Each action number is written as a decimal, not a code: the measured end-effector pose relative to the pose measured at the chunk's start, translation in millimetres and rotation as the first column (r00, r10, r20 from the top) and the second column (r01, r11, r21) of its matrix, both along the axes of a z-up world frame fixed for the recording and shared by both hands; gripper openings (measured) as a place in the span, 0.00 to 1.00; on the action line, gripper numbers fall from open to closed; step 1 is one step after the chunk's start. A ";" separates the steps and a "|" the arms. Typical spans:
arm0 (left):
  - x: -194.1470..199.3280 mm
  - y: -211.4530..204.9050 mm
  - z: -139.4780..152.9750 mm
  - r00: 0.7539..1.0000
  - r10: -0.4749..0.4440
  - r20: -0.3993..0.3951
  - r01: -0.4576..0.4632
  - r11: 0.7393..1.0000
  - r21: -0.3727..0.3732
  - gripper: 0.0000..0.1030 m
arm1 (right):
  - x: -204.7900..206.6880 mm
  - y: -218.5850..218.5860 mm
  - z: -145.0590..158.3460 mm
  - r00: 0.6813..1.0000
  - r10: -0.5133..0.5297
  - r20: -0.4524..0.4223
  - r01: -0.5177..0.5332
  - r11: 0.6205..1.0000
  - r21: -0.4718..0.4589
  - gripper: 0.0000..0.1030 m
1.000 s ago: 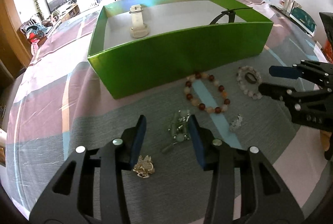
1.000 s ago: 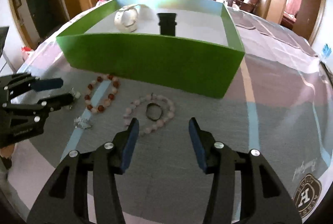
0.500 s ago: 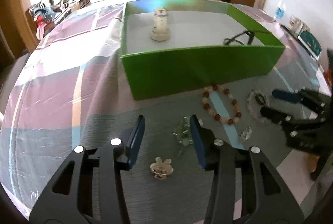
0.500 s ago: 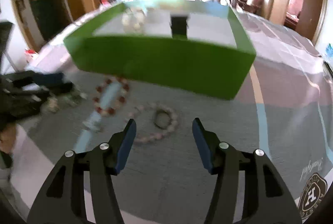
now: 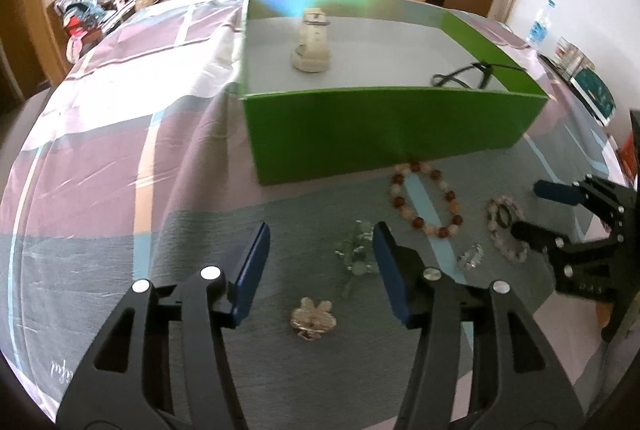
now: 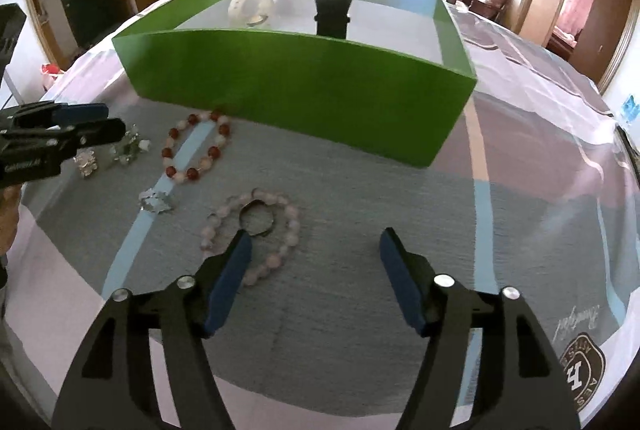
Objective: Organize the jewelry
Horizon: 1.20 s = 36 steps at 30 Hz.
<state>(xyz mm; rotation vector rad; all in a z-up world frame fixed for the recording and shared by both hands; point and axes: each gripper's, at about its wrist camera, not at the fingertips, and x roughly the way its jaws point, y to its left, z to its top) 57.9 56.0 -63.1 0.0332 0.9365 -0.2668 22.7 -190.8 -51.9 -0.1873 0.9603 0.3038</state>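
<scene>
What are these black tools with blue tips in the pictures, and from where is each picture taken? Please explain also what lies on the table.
There is no robot here. A person holds one hand-held gripper in each hand, and each carries a wide-angle camera looking along its two fingers. One picture comes from the left gripper, the other from the right gripper.

On the checked tablecloth stands an open green box with a cream watch and a black watch inside. In front of it lie a red and white bead bracelet, a pale pink bead bracelet with a dark ring inside its loop, a gold flower brooch, a green leafy piece and a small silver piece.

Both grippers are open and hold nothing; the left one's jaws have just been opening.
</scene>
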 end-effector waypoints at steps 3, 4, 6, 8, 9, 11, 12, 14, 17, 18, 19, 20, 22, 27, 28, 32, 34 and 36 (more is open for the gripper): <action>-4.2 -8.3 -0.1 1.000 -0.029 0.011 0.028 0.999 0.017 0.54 | -2.9 0.9 0.8 1.000 0.002 0.012 -0.002 1.000 -0.004 0.48; -5.2 -11.5 -0.7 0.999 -0.038 0.015 0.037 0.999 0.027 0.55 | -4.3 1.0 0.9 1.000 0.000 0.016 0.000 1.000 -0.006 0.47; -7.2 -16.7 -1.8 0.999 -0.046 0.020 0.045 0.998 0.047 0.56 | -5.2 0.4 1.2 1.000 -0.005 0.019 0.006 1.000 -0.003 0.47; -7.6 -21.7 -3.6 0.998 -0.051 0.028 0.048 0.996 0.074 0.56 | -3.5 0.7 1.4 1.000 -0.013 0.018 0.013 1.000 0.002 0.47; -8.4 -23.2 -4.5 0.998 -0.050 0.033 0.047 0.995 0.085 0.56 | -4.0 0.8 1.3 1.000 -0.014 0.019 0.014 1.000 0.001 0.47; -9.7 -28.3 -5.5 0.998 -0.039 0.052 0.032 0.992 0.125 0.56 | -4.9 2.9 1.6 1.000 -0.015 0.024 0.015 1.000 -0.010 0.47; -11.2 -31.5 -5.9 0.997 -0.035 0.061 0.026 0.989 0.144 0.56 | -6.1 4.7 2.0 1.000 -0.012 0.028 0.013 1.000 -0.020 0.47; -14.7 -37.9 -7.5 0.996 -0.038 0.076 0.024 0.984 0.177 0.56 | -9.7 8.7 2.0 1.000 0.003 0.027 -0.002 1.000 -0.027 0.47; -18.8 -42.8 -10.0 0.995 -0.046 0.088 0.026 0.976 0.217 0.58 | -14.3 16.2 1.7 0.999 0.034 0.042 -0.032 0.999 -0.040 0.47; -19.0 -42.6 -9.8 0.995 -0.043 0.088 0.023 0.975 0.222 0.59 | -15.3 17.7 1.6 0.998 0.037 0.049 -0.034 0.998 -0.050 0.47; -19.2 -41.1 -9.3 0.995 -0.040 0.088 0.019 0.975 0.222 0.59 | -15.7 18.2 1.4 0.998 0.039 0.052 -0.036 0.998 -0.053 0.47; -19.1 -39.4 -8.7 0.996 -0.034 0.088 0.013 0.975 0.220 0.60 | -15.0 18.5 1.7 0.998 0.041 0.052 -0.038 0.998 -0.054 0.47; -18.6 -36.5 -7.9 0.996 -0.024 0.086 0.005 0.977 0.215 0.60 | -14.2 18.1 1.6 0.998 0.040 0.050 -0.038 0.998 -0.051 0.47; -14.3 -34.4 -10.2 0.998 -0.004 0.070 -0.012 0.975 0.222 0.61 | -13.0 16.3 0.8 0.998 0.027 0.056 -0.025 0.999 -0.043 0.51; -14.0 -34.1 -10.6 0.998 -0.003 0.068 -0.012 0.974 0.224 0.62 | -12.8 16.3 0.3 0.998 0.023 0.057 -0.021 0.999 -0.043 0.53; -13.2 -35.6 -11.3 0.998 -0.002 0.065 -0.013 0.973 0.229 0.62 | -12.7 16.1 0.4 0.998 0.022 0.060 -0.020 0.999 -0.047 0.54; -12.5 -35.5 -11.5 0.998 -0.002 0.065 -0.013 0.973 0.229 0.62 | -12.2 16.1 0.4 0.998 0.023 0.063 -0.020 0.999 -0.051 0.53; -12.6 -35.5 -11.4 0.998 -0.001 0.065 -0.014 0.974 0.227 0.62 | -11.4 15.3 0.4 0.998 0.020 0.058 -0.017 0.999 -0.042 0.53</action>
